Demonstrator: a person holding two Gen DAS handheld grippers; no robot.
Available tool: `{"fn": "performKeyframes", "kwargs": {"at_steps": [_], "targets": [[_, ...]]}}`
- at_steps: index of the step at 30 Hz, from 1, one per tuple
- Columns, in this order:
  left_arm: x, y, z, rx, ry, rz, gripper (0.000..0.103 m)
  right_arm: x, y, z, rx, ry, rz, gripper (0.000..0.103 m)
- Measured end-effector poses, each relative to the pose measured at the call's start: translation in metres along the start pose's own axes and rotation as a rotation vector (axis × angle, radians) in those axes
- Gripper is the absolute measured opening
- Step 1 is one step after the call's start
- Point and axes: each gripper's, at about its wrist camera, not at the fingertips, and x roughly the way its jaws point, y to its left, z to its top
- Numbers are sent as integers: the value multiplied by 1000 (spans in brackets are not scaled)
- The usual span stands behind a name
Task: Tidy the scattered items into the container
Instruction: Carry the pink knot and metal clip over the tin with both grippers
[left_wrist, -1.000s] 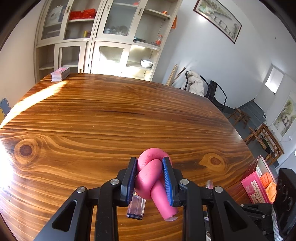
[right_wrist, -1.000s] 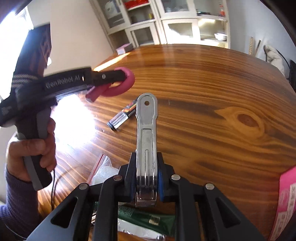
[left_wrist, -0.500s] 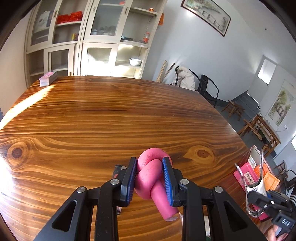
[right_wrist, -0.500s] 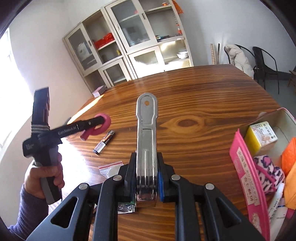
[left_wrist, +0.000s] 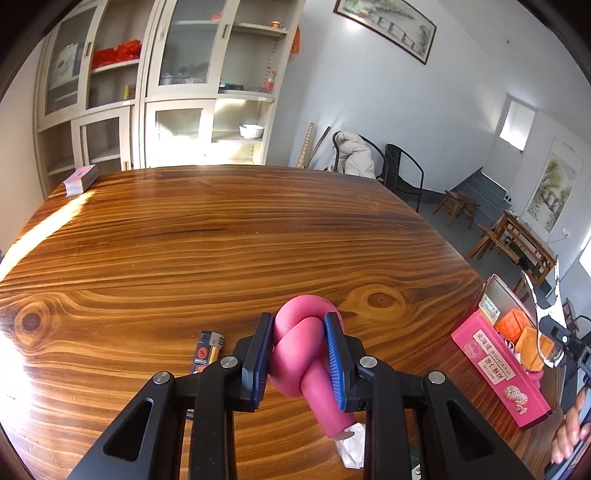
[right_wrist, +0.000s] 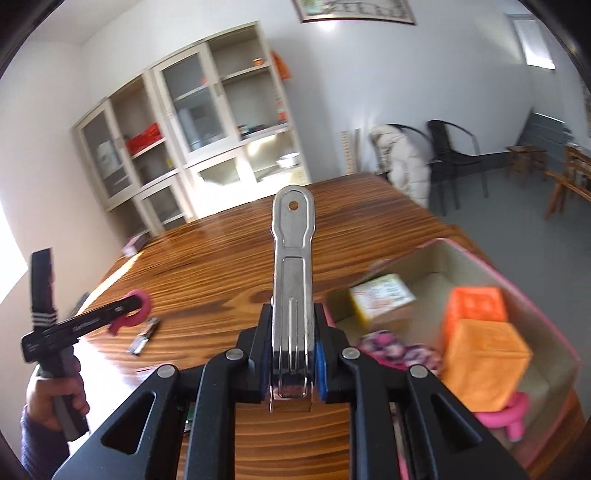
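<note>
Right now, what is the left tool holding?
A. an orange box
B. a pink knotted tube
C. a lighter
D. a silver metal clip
B: in the left wrist view the left tool is squeezing the pink knotted tube above the wooden table, while the lighter lies on the wood.

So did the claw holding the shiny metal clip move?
Yes. The right claw with the metal clip swung from above the lighter toward the pink box.

Daylight: flooding in from left of both claws, laying a blown-out glare band across the wooden table (left_wrist: 229, 236). Left-claw view: staying sharp. Right-claw view: smearing with motion blur beyond the claw, cabinet (right_wrist: 207, 122) and pink box (right_wrist: 535, 295) softening. Fisheye edges: bowing, vignetting to black corners.
</note>
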Motion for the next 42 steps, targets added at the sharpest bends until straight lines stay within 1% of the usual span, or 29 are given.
{"fn": "performKeyframes", "kwargs": {"at_steps": [3,5,8,10,12,17,20,23,25,27,28,29,34,37,38,42], "targets": [[1,-9,-2,23,3,0,29,1,-26,0,35,15,-72,21],[1,-14,-4,33,6,-3,29,3,-38,-1,47,31,-104,21],[2,-20,-6,35,13,-24,29,7,-47,-3,44,52,-148,21],[1,-25,-8,28,19,-44,29,8,-52,-3,46,59,-161,21],[-1,-32,-10,23,23,-67,29,8,-56,-3,51,58,-153,21],[-10,-54,-13,60,8,-89,29,8,-60,-4,46,58,-141,21],[-17,-64,-12,71,-4,-112,29,5,-67,-4,89,49,-106,21],[-24,-73,-13,75,-12,-139,29,-4,-76,-1,146,13,-75,22],[-27,-80,-14,81,-15,-150,29,-10,-81,0,175,-19,-70,32],[-28,-87,-16,90,-15,-159,29,-17,-84,2,184,-51,-71,57],[-28,-90,-16,94,-13,-162,29,-19,-85,3,185,-64,-71,60],[-28,-94,-18,99,-10,-165,29,-20,-85,4,186,-74,-74,61],[-28,-109,-23,118,1,-177,29,-24,-89,7,226,-95,-67,62],[-30,-117,-26,123,1,-189,29,-31,-96,8,257,-122,-85,68],[-30,-120,-26,124,2,-197,29,-33,-98,8,263,-132,-92,70],[-26,-139,-27,122,19,-243,29,-44,-105,10,248,-173,-158,74]]}}
